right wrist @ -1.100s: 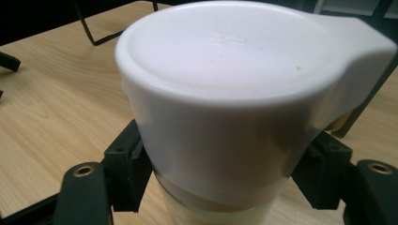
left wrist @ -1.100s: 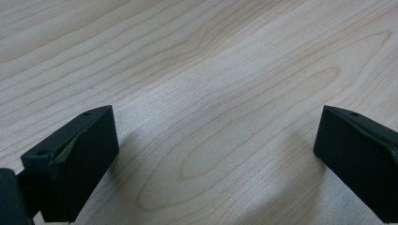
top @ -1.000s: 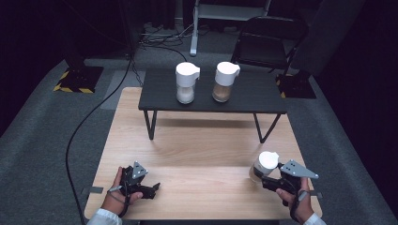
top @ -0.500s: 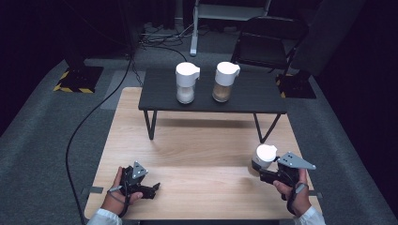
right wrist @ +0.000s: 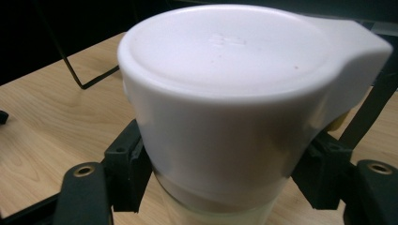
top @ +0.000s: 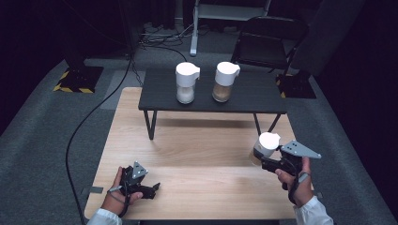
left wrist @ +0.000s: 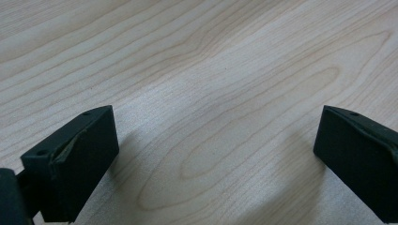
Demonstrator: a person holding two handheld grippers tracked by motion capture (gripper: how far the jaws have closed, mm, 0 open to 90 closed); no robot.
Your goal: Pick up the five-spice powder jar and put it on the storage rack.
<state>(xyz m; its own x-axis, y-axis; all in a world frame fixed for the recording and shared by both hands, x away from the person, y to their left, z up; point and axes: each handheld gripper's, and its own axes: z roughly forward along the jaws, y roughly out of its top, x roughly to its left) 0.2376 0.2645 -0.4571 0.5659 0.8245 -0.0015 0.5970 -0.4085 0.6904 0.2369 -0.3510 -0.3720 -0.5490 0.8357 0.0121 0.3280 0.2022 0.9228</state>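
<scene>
Pinching the upright white-lidded jar (top: 265, 146) at lower right of the high view, the right gripper (top: 261, 158) holds it over the wooden table (top: 197, 145), with the black shelf (top: 256, 96) up-frame, while the left gripper (top: 152, 188) rests spread at lower left.

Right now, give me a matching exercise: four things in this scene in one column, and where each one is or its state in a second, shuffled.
1. left gripper
2. right gripper
3. jar with brown filling
4. jar with white filling

a. left on the black table
b. open, low over the wooden table
c. right on the black table
d. shut on a white-lidded jar

Pairs: 1-b, 2-d, 3-c, 4-a
</scene>
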